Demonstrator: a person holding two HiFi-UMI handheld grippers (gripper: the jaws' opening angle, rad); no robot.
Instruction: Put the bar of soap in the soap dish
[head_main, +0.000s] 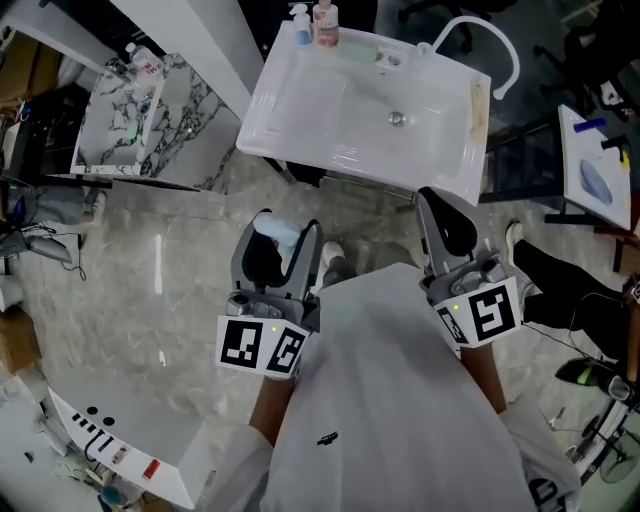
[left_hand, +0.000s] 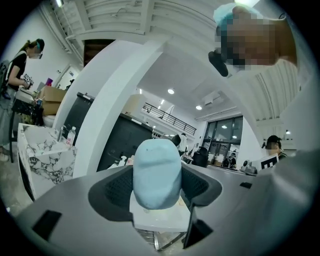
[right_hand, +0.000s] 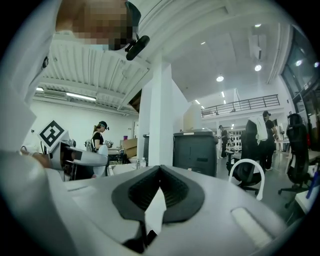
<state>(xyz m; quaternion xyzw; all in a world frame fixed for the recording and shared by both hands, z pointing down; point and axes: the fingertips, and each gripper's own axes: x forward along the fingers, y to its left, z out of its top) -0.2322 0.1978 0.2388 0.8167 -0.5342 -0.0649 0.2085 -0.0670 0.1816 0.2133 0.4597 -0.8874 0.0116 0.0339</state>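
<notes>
A pale blue bar of soap (head_main: 274, 231) stands upright between the jaws of my left gripper (head_main: 282, 240), which is shut on it, held low in front of my body. In the left gripper view the soap (left_hand: 156, 172) fills the gap between the dark pads (left_hand: 114, 192). My right gripper (head_main: 443, 222) is shut with nothing in it; its pads (right_hand: 176, 192) meet at the tips. Ahead stands a white sink (head_main: 330, 120). A pale green soap dish (head_main: 357, 49) lies on its far rim, well away from both grippers.
Two pump bottles (head_main: 313, 22) stand beside the dish, and a white curved faucet (head_main: 489, 38) rises at the sink's far right. A marble-patterned basin (head_main: 130, 110) is at the left. A white table with a blue object (head_main: 597, 172) is at the right. Other people stand in the background (right_hand: 98, 136).
</notes>
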